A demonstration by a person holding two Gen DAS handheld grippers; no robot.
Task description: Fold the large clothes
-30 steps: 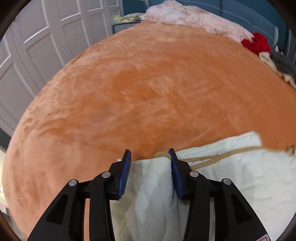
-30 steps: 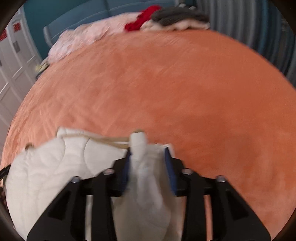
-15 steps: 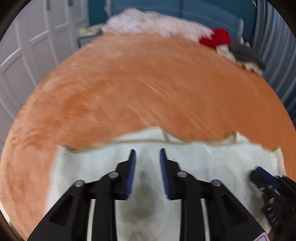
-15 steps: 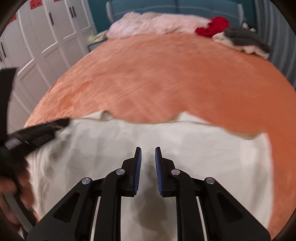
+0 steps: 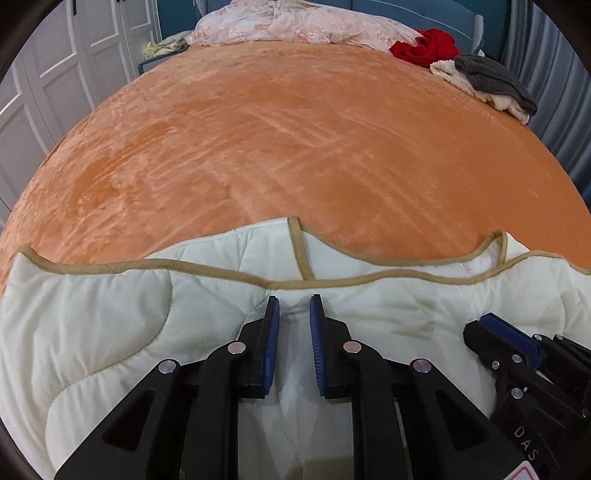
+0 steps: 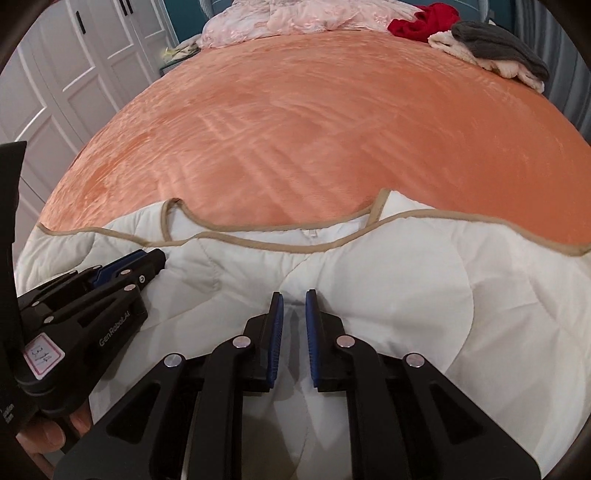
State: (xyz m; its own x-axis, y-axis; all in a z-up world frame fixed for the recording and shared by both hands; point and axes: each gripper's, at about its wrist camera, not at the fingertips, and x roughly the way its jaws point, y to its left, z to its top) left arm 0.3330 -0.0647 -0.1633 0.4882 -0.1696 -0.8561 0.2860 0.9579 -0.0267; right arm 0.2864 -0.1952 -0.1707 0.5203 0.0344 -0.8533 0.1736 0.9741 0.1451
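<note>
A cream quilted garment with tan trim [image 5: 110, 317] lies folded at the near edge of the orange bed cover [image 5: 295, 147]; it also shows in the right wrist view [image 6: 424, 295]. My left gripper [image 5: 294, 310] hovers over its middle, jaws a little apart with nothing between them. My right gripper [image 6: 294, 304] is likewise slightly open and empty above the garment. Each gripper shows in the other's view: the right one [image 5: 491, 328] at the lower right, the left one [image 6: 147, 264] at the left.
At the far end of the bed lie a pink lacy cover [image 5: 295, 22], a red garment [image 5: 424, 46] and a grey and cream pile [image 5: 487, 81]. White wardrobe doors [image 5: 55, 74] stand on the left. A blue headboard is behind.
Both grippers let go of the garment's edge and pulled back. The garment now lies flat, folded over, with its trimmed edge facing the far side.
</note>
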